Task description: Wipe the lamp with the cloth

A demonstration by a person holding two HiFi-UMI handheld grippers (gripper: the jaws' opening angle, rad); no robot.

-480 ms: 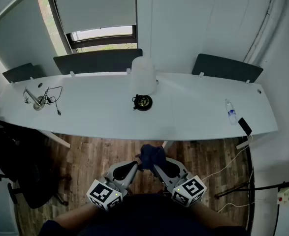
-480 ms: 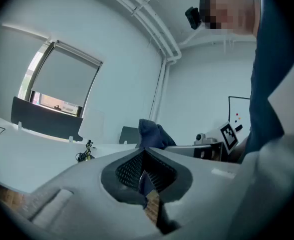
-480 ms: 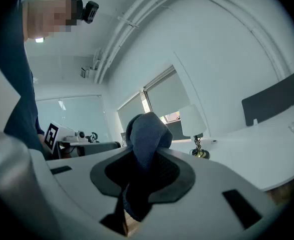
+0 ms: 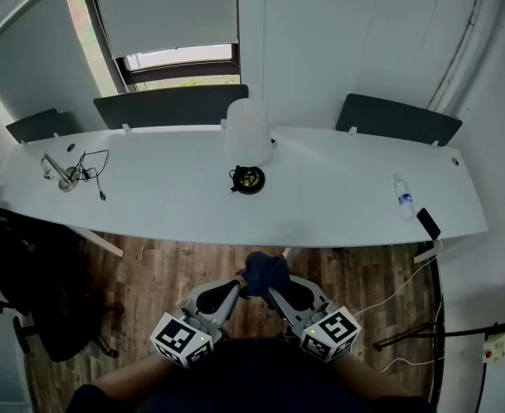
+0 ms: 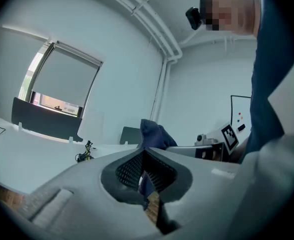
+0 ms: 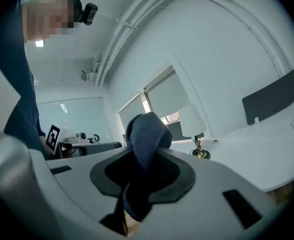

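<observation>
Cloth (image 4: 265,272) is the thing to look after now; it is dark blue and bunched up, held low over the wood floor, close to the person and well apart from the lamp (image 4: 249,132). The right gripper (image 4: 274,292) has its jaws pressed on a fat fold of it; the left gripper (image 4: 237,284) has its jaws squeezed together on what looks like a thin edge of it.

I think the step in hand is getting the cloth ready and bringing it to the lamp. To do that well, keep 1 good grip on the fat fold; let a soft flap hang free past the jaws, so cloth and not hard jaw rubs the white shade; lift it up over the edge of the table (image 4: 166,198) and go in slowly. The shade looks light and could tip, so push gently; the free gripper could steady the dark base.

Counting: 1 lamp, in the middle of the table near the back; 1 cloth; 2 grippers; 1 long white table; 1 bottle (image 4: 403,198) and 1 phone (image 4: 428,222) near the right end; 1 tangle of wires (image 4: 73,173) near the left end; 3 dark seat backs (image 4: 170,107) behind the table.
</observation>
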